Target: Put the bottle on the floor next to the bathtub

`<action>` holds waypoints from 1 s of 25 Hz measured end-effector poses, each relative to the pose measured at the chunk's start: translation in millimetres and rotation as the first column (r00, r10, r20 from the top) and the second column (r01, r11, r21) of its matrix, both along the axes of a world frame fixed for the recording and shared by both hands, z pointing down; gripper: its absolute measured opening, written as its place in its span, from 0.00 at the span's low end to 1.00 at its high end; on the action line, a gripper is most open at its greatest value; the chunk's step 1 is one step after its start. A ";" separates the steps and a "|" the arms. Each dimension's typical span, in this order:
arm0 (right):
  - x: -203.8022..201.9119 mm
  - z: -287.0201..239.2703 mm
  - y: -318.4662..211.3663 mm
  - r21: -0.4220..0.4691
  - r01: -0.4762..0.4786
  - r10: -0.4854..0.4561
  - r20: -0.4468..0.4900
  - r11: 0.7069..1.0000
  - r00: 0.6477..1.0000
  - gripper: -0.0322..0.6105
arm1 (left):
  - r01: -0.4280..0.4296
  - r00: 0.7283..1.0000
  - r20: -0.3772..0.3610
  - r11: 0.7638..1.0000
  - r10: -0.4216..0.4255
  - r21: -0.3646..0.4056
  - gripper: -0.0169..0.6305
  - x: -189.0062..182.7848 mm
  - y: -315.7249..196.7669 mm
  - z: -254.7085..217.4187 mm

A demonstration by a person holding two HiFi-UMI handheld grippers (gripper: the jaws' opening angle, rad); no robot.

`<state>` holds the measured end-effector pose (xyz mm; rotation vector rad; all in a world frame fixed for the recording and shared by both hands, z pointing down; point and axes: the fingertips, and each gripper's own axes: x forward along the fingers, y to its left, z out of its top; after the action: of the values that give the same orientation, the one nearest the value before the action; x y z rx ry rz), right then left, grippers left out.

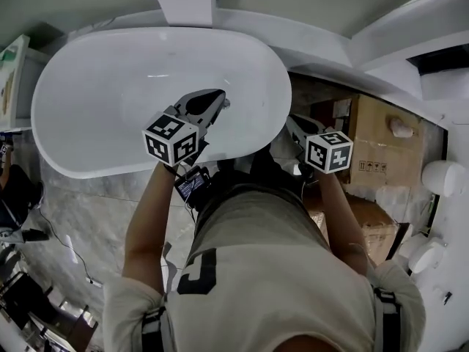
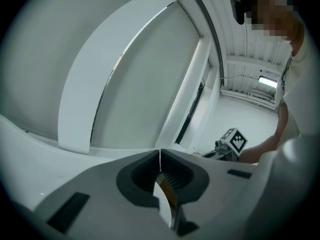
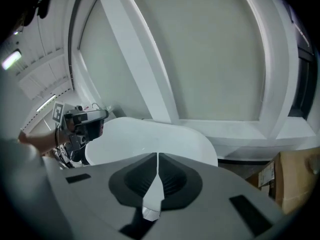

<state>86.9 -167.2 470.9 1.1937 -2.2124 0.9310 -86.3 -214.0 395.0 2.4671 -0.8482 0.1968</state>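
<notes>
A white bathtub (image 1: 95, 108) stood on marbled floor (image 1: 80, 211), cardboard boxes (image 1: 381, 134) by its right end. Left gripper (image 1: 221, 102) and right gripper (image 1: 292, 120) jaws were pressed together, empty.

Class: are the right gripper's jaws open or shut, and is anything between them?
Shut and empty. In its own view, the right gripper has its two jaws meeting along a thin seam, with nothing between them.

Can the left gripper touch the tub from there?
Probably yes. The left gripper hangs right above the tub, jaws shut and empty, and nothing sits between them.
</notes>
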 end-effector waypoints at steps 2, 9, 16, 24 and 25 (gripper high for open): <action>-16.0 -6.2 -3.3 0.016 0.035 -0.035 0.009 0.999 0.999 0.10 | 0.004 1.000 0.000 1.000 -0.004 0.010 0.12 -4.5 1.7 -4.6; -68.7 -42.8 -13.9 0.099 0.147 -0.153 0.056 0.984 0.987 0.10 | 0.023 1.000 -0.001 0.998 -0.023 0.051 0.12 -23.4 11.4 -18.9; -73.9 -60.9 -4.6 0.151 0.139 -0.147 0.045 0.979 0.988 0.10 | 0.060 0.998 -0.036 0.998 -0.059 0.028 0.12 -36.8 29.1 -18.2; -36.0 -82.4 5.5 0.235 0.072 -0.077 0.009 0.969 0.997 0.09 | -0.019 1.000 -0.020 0.998 0.021 0.059 0.12 1.6 40.2 -36.8; -32.6 -86.3 5.9 0.246 0.071 -0.074 0.004 0.967 0.997 0.09 | -0.023 1.000 -0.019 0.997 0.025 0.076 0.12 5.8 40.1 -42.8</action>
<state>54.3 -161.3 384.5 1.2052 -2.4193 0.6501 -80.5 -173.9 352.2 2.5468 -0.8326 0.1512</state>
